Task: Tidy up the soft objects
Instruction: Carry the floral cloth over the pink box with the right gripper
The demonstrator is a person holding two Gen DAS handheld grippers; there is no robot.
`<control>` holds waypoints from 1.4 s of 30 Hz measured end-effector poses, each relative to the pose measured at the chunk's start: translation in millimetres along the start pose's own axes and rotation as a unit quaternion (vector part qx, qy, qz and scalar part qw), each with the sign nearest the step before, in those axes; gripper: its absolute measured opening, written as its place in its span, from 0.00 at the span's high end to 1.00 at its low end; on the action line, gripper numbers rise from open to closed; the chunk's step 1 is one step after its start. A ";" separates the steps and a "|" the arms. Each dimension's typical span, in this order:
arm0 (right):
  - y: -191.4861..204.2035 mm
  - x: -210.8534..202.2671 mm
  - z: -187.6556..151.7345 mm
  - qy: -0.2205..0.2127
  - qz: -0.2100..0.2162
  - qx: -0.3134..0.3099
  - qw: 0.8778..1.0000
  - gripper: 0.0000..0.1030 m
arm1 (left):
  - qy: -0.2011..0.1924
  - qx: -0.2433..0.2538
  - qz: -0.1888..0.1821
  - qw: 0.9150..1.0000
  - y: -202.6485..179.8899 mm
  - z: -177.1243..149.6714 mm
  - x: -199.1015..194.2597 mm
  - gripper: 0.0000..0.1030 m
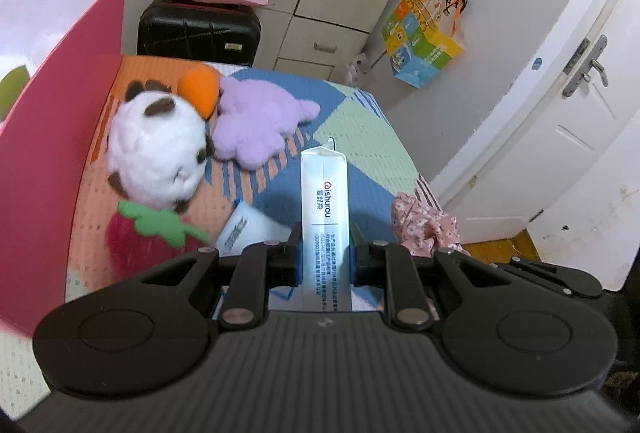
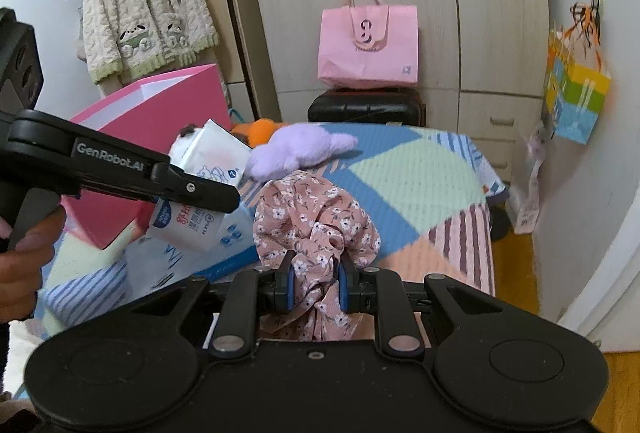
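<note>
My left gripper (image 1: 325, 253) is shut on a white tissue pack (image 1: 325, 201), held edge-on above the bed; the same tissue pack (image 2: 204, 169) shows in the right wrist view in the left gripper (image 2: 228, 203). My right gripper (image 2: 317, 283) is shut on a pink floral cloth (image 2: 316, 217), which bunches up over its fingers; the floral cloth (image 1: 424, 225) also shows at the right in the left wrist view. A white panda plush (image 1: 156, 149), a purple plush (image 1: 256, 121), an orange plush (image 1: 200, 89) and a red strawberry plush (image 1: 148, 237) lie on the patchwork bedspread (image 1: 360, 137).
A tall pink open box (image 1: 60, 113) stands at the left of the bed. Another white pack (image 1: 248, 229) lies below the held one. A black suitcase (image 2: 366, 107) with a pink bag (image 2: 368, 45) stands by the wardrobe. A colourful bag (image 2: 576, 89) hangs on the right wall.
</note>
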State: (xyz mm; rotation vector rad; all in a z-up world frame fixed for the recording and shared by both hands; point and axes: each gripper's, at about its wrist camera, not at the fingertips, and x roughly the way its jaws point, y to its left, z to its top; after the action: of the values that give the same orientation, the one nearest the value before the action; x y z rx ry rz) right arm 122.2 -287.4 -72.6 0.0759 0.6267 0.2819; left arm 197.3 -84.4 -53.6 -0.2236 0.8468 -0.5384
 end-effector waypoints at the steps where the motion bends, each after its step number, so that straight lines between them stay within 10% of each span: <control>1: 0.7 -1.4 -0.8 0.004 0.004 0.002 1.000 0.78 | 0.005 -0.002 -0.005 1.000 1.8 -1.9 -3.2 0.82; 31: 109.1 -32.5 22.3 0.133 0.173 -0.097 0.971 0.77 | 0.097 -0.027 -0.037 0.994 61.1 -53.4 -105.1 0.82; 42: 154.4 -28.4 58.7 0.113 0.204 -0.127 0.964 0.77 | 0.032 -0.016 0.001 0.999 91.5 -45.3 -168.0 0.82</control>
State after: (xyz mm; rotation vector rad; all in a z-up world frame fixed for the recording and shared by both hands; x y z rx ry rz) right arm 98.2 -146.4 14.9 -0.0768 0.7953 0.7754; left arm 105.3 83.8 -9.9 -0.2363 0.9186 -0.5331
